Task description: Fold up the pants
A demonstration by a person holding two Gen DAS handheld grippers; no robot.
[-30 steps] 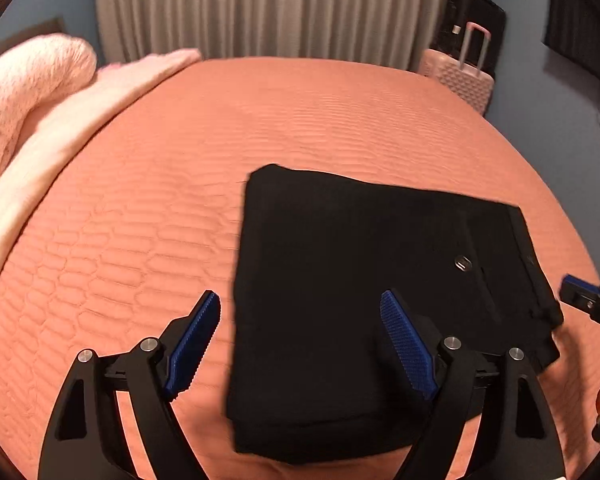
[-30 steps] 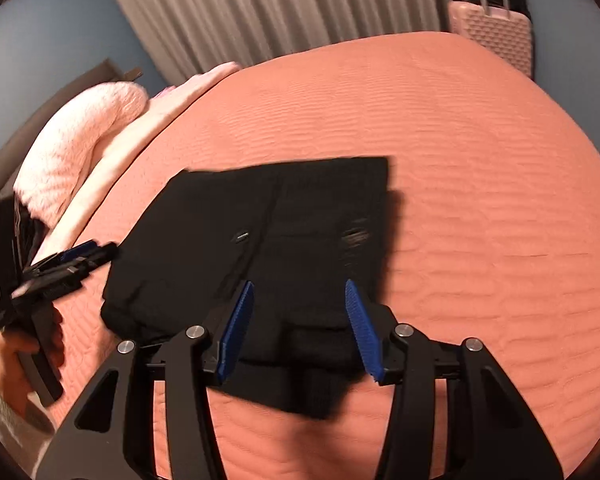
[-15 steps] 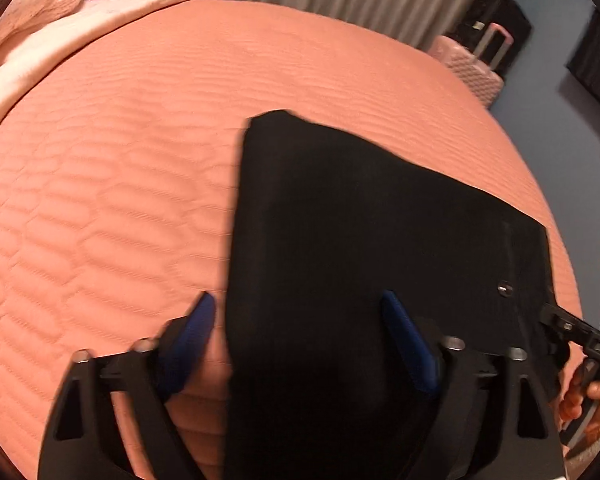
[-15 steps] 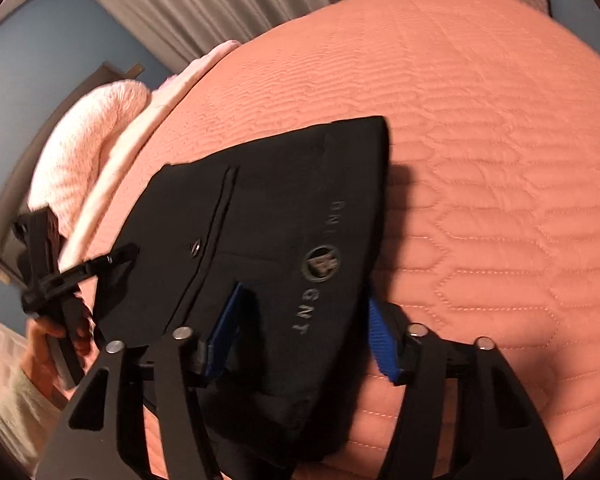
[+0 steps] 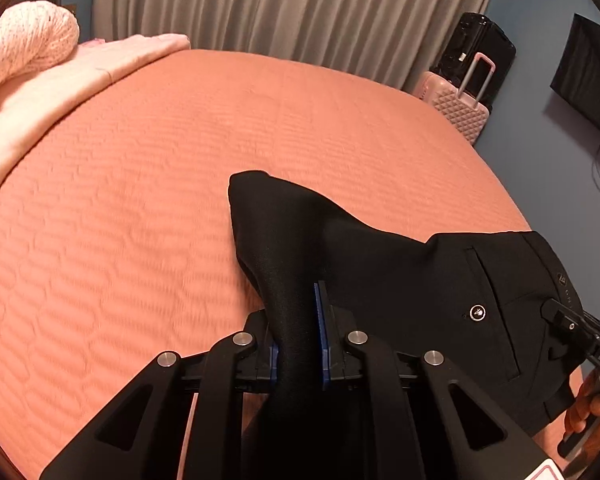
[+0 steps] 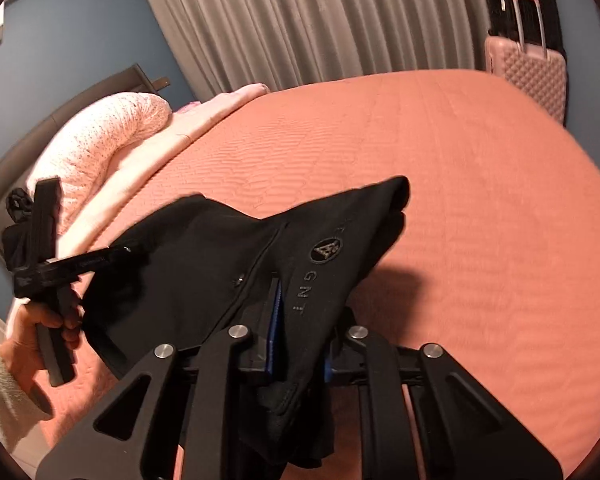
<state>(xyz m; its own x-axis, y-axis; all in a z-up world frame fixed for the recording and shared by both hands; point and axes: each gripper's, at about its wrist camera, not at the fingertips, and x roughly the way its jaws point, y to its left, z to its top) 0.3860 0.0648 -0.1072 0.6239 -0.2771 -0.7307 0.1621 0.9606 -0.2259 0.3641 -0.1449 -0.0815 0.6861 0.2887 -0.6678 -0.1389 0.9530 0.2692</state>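
Honestly, both tools, left tool point(image 5: 300, 328) and right tool point(image 6: 300, 336), pinch the folded black pants point(image 5: 400, 280) above the bedspread point(image 5: 140, 200); slippery layers could slide apart.

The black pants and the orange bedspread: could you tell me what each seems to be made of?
The black pants look like a smooth woven fabric with a slight sheen, drooping softly between the grippers; possibly a synthetic blend. The orange bedspread looks like matte quilted cloth, with stitched wavy ridges.
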